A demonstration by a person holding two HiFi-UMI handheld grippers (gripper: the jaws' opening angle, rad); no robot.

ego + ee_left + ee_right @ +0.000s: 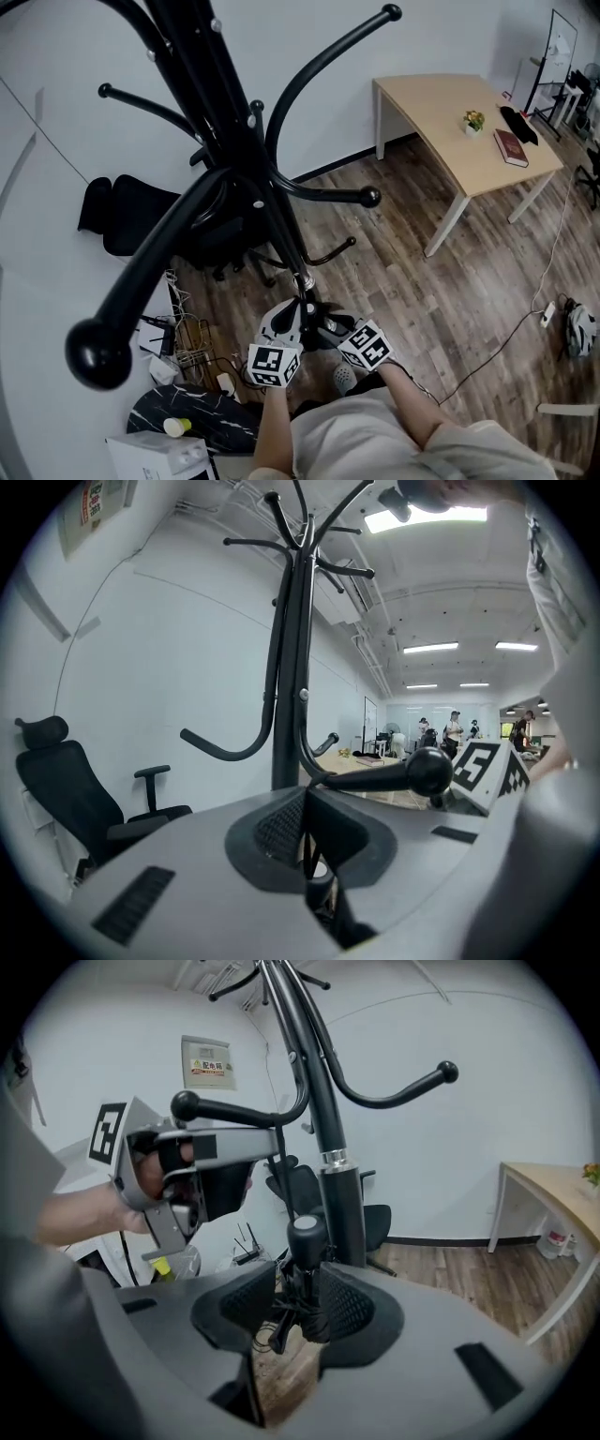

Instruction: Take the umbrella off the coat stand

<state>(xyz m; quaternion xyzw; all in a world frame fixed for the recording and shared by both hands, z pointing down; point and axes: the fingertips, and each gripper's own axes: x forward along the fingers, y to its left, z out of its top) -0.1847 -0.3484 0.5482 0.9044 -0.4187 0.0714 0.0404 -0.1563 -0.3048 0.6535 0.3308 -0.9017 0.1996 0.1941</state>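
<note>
**Gripping the umbrella beside the coat stand**

The right gripper (300, 1309) grasps the folded black umbrella (306, 1274), with a pad pressed on either side. The umbrella stands upright with its round cap on top, just in front of the coat stand (328, 1119) pole and low under the curved hooks. A loose strap dangles at its left. The left gripper (306, 834) is clenched, with its jaws almost together. A thin dark strip shows in the slit, too small to name. An office chair (66, 789) stands at the far left, and a wooden desk (441, 112) at the far right.
</note>
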